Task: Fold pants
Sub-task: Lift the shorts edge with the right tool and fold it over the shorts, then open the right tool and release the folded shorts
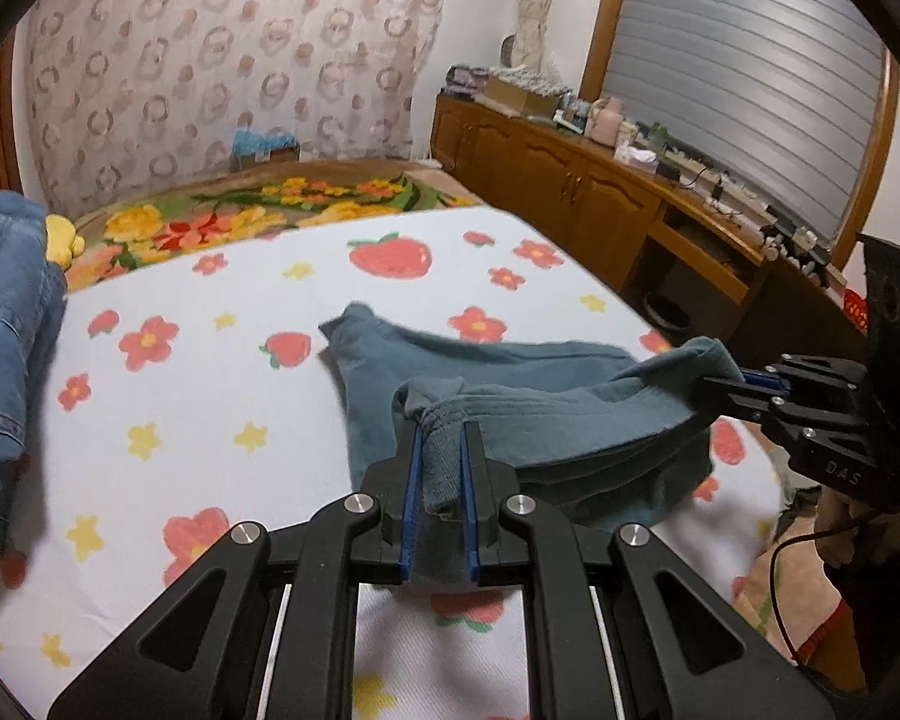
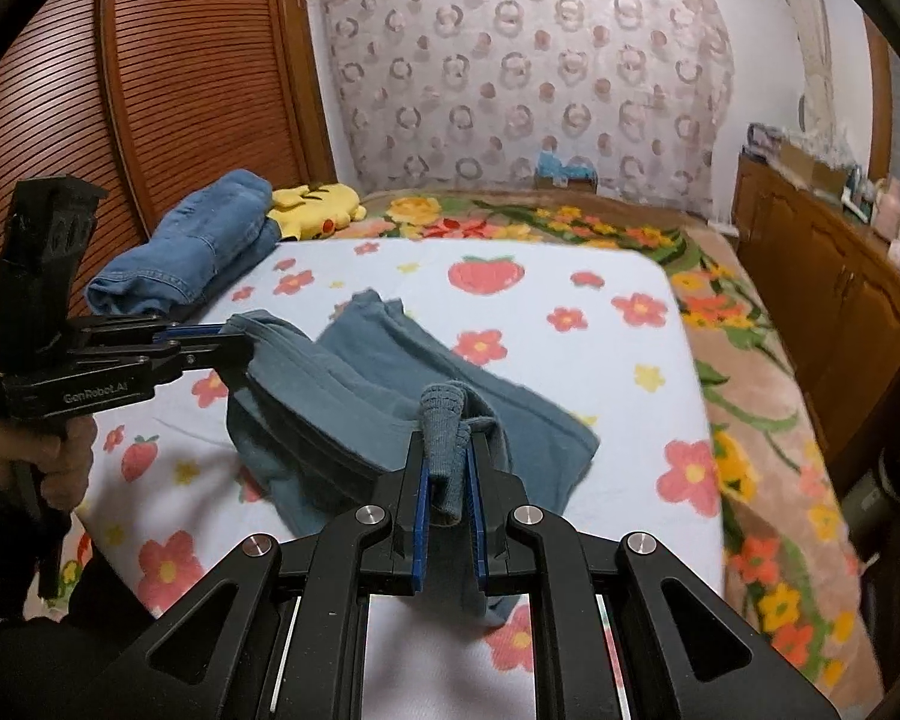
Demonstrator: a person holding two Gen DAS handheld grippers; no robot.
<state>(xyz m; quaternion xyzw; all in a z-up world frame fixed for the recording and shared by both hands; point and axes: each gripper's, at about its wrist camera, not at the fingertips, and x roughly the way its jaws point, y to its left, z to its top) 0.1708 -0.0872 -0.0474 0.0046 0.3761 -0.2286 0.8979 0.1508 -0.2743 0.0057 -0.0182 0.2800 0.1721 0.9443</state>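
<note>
Grey-blue pants (image 1: 510, 384) lie partly folded on the flowered white sheet (image 1: 210, 396), their far end resting on the bed. My left gripper (image 1: 441, 444) is shut on a bunched corner of the waistband, lifted a little off the sheet. My right gripper (image 2: 447, 450) is shut on the other bunched corner of the pants (image 2: 390, 396). The right gripper shows in the left wrist view (image 1: 726, 387) at the right edge, and the left gripper in the right wrist view (image 2: 222, 342) at the left. The cloth hangs stretched between them.
Folded blue jeans (image 2: 204, 246) and a yellow plush toy (image 2: 315, 207) lie at the far left of the bed. A flowered blanket (image 2: 750, 420) covers the bed's right side and head. A wooden cabinet (image 1: 570, 180) with clutter stands to the right.
</note>
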